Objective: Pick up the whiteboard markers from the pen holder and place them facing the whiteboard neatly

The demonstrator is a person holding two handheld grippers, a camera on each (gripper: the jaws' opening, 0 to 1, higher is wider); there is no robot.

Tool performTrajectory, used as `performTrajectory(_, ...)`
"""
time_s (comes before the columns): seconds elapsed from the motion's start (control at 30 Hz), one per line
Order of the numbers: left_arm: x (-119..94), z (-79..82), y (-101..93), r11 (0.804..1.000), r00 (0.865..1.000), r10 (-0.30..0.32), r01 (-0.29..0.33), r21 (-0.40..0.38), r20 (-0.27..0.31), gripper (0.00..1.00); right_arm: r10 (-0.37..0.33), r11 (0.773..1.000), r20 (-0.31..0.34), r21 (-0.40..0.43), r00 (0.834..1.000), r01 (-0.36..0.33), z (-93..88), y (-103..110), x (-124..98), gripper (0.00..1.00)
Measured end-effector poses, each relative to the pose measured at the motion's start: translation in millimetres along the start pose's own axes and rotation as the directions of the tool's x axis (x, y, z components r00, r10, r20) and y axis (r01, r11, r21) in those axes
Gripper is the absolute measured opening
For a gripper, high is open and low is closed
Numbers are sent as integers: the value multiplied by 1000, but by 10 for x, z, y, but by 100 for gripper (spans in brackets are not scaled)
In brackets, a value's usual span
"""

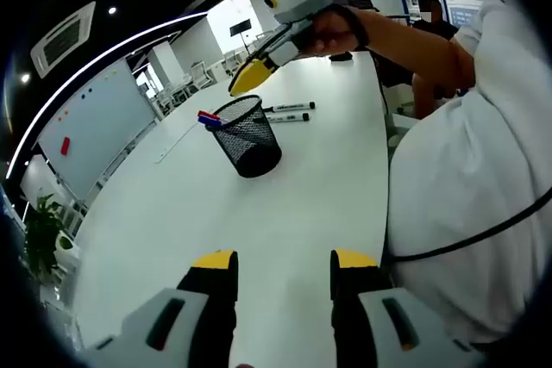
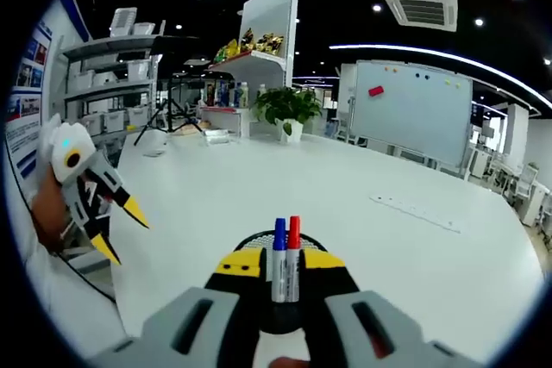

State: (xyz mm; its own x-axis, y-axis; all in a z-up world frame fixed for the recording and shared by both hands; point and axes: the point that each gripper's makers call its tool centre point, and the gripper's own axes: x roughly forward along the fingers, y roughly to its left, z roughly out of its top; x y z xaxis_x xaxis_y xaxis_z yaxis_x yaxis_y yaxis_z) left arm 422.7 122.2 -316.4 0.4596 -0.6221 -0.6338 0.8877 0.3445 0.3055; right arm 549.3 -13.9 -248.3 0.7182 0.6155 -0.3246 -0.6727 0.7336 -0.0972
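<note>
Right gripper [image 2: 280, 266] hovered over the holder [image 1: 247, 136], jaws near-closed around two markers [image 2: 286, 258], maybe gripping; lift next. Left gripper [image 1: 283, 263] open, idle.

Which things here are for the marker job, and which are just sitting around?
For the job:
pen holder
blue marker and red marker in the holder
two black markers laid on the table
whiteboard
right gripper

Just around:
ruler
potted plant
shelves
</note>
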Motion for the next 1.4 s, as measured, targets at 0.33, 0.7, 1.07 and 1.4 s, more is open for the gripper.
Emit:
performTrajectory(0.33,-5,-5,6,1000,1000,0,0,0,0,45,30,1000,-23,-7,999,-30,-52,86,113,15)
performTrajectory(0.7,-12,12,26,1000,1000,11,-11,-4,9,45,36,998,-46,-53,998,-38,-98,73,241,15)
performTrajectory(1.07,-4,-9,24,1000,1000,9,-9,-5,3,45,26,996,-69,-89,997,-32,-125,77,331,13)
performTrajectory(1.4,-4,2,21,1000,1000,7,-7,-3,7,45,30,995,-112,-91,993,-41,-157,77,367,11)
